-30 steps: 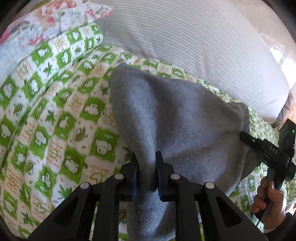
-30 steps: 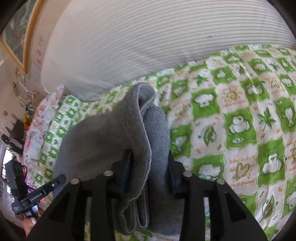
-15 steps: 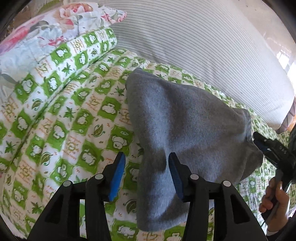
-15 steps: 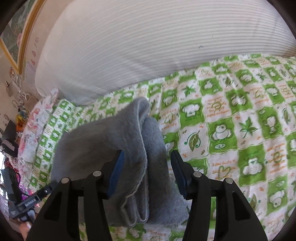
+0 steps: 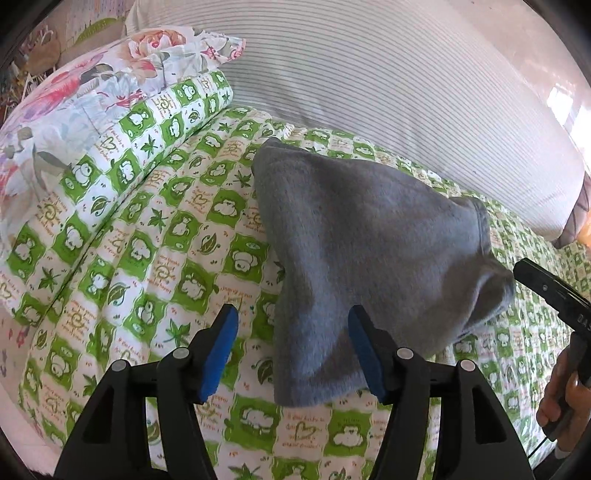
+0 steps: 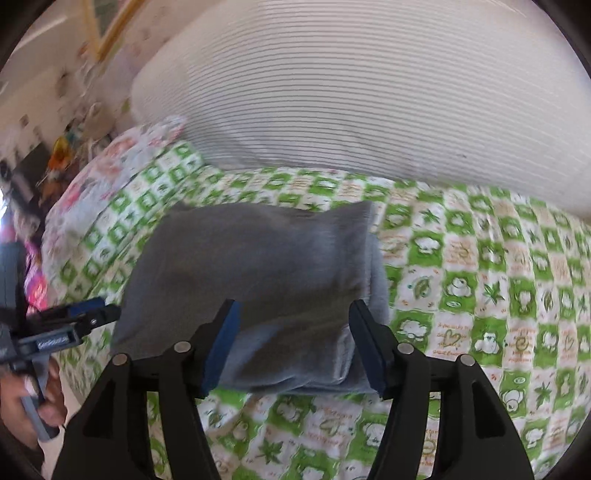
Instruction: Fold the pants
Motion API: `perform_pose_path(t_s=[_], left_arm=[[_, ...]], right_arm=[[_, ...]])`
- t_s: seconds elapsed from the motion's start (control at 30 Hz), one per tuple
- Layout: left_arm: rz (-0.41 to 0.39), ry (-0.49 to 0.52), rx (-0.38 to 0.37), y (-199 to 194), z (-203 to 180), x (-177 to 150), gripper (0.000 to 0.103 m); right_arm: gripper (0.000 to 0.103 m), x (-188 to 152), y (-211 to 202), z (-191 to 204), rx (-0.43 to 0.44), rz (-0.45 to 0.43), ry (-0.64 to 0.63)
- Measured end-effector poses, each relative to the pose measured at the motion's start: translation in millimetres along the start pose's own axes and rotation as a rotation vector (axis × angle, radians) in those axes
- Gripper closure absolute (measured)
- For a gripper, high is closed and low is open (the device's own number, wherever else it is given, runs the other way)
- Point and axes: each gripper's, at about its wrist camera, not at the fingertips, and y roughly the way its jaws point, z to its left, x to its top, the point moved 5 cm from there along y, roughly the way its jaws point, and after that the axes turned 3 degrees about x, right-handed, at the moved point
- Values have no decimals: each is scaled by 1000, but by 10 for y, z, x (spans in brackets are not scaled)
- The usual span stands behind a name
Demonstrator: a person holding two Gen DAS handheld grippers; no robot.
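The grey fleece pants [image 5: 362, 251] lie folded in a thick bundle on the green-and-white checked bedspread [image 5: 155, 236]. My left gripper [image 5: 293, 350] hovers just above the bundle's near corner. Its jaws are opening, and the blue pads stand clear of the cloth. In the right wrist view the same pants [image 6: 258, 273] show their layered edge at the right. My right gripper [image 6: 293, 347] is lifted over that end, its jaws also opening, with nothing pinched. Each view shows the other gripper at its edge, held in a hand [image 5: 565, 398].
A large striped white pillow [image 5: 388, 81] fills the back of the bed. A floral pillow [image 5: 74, 92] sits at the left on a folded roll of the bedspread. Cluttered shelves and a framed picture [image 6: 107, 33] stand beyond the bed's left side.
Both grippers let go of the grey pants, spread their jaws and drew back upward. The bundle now rests flat on the bedspread. The right wrist view has rolled.
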Motion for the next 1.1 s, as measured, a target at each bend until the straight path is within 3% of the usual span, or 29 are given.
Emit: perform_pose_path(t_s=[0.37, 0.57, 0.8, 1.1], left_arm=[[-34, 27, 51, -270, -30, -139, 29], [-60, 31, 94, -381, -23, -179, 22], [-73, 56, 121, -451, -71, -241, 21], [-74, 73, 123, -505, -122, -305, 20]], right_arm=[[37, -132, -229, 151, 6, -2, -31], [16, -205, -289, 204, 10, 4, -82], [14, -297, -222, 248, 5, 62, -162], [12, -327, -246, 320, 26, 69, -192]])
